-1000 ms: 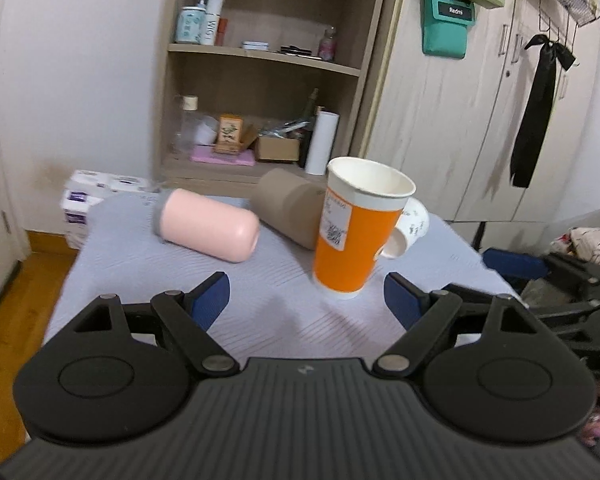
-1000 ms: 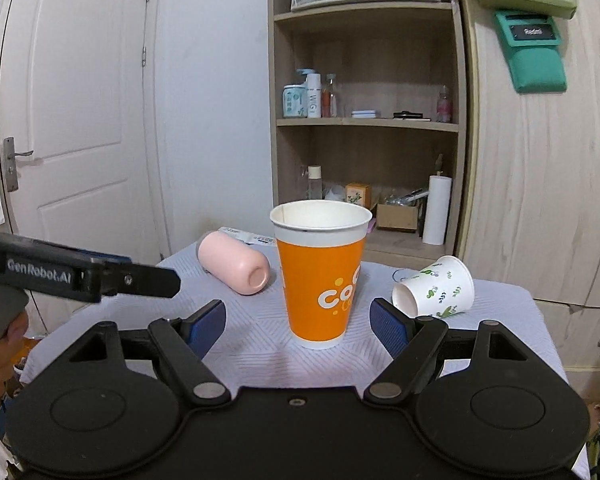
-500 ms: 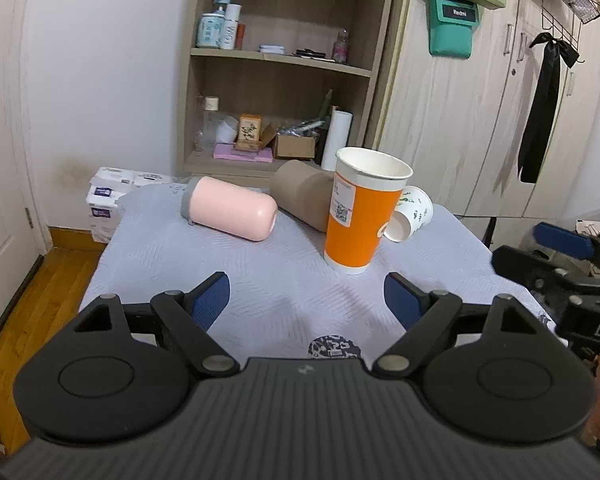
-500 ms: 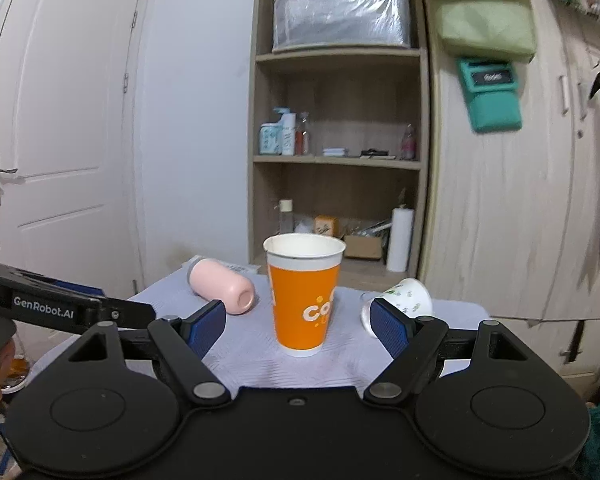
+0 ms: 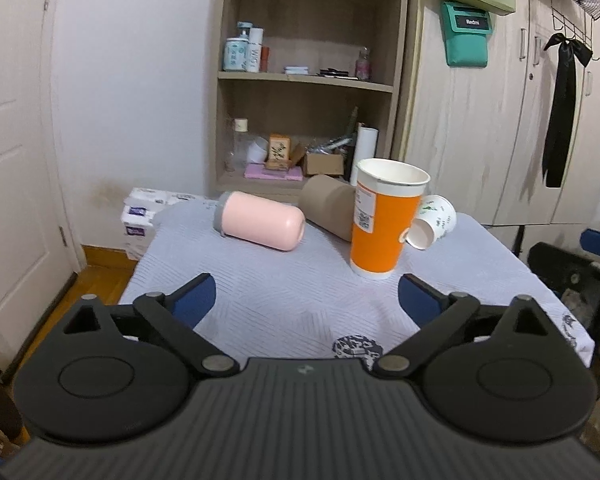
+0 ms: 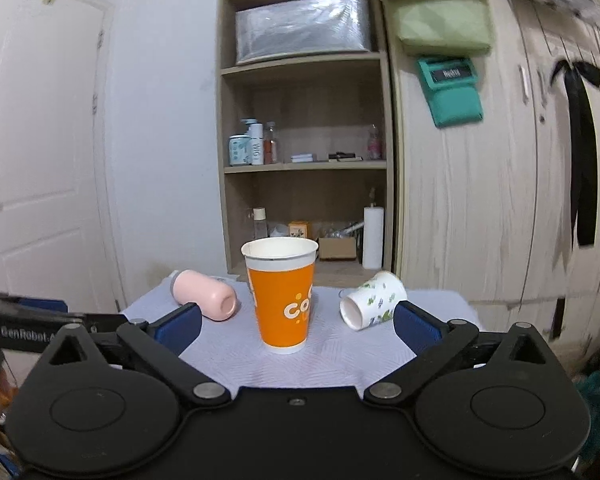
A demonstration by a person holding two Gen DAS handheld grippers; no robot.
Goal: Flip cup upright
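Left wrist view
Your left gripper (image 5: 306, 300): its blue-padded fingers are spread wide with nothing between them, low over the near part of the pale grey cloth-covered table (image 5: 260, 280).
Tall orange paper cup with white rim (image 5: 384, 220): it stands upright, mouth up, ahead of your claw and toward its right finger, clear of both pads.
Cup label: a white sticker with a QR code sits on its left side; the print is too small to read.
Neighbours: a pink cylindrical tumbler with a grey end (image 5: 260, 220) lies on its side to the left; a tan cylinder (image 5: 328, 210) lies behind the cup; a small white paper cup with green leaf print (image 5: 432, 222) lies on its side just right of it.
Readable writing: "Redmi" on the teal pouch (image 5: 466, 36) hanging on the wardrobe.

Right wrist view
Your right gripper (image 6: 296, 326): fingers spread apart and empty.
Orange cup (image 6: 282, 296): upright on the table, centred between your two pads but beyond them, touching neither.
Cup print: white letters "co", the rest wrapped out of sight.
Leaf-print cup (image 6: 374, 300): on its side right of the orange cup, mouth toward you.
Pink tumbler (image 6: 204, 294): on its side to the left.
Left gripper (image 6: 36, 330): its body shows at the left edge, lettered "GenRobot.A".
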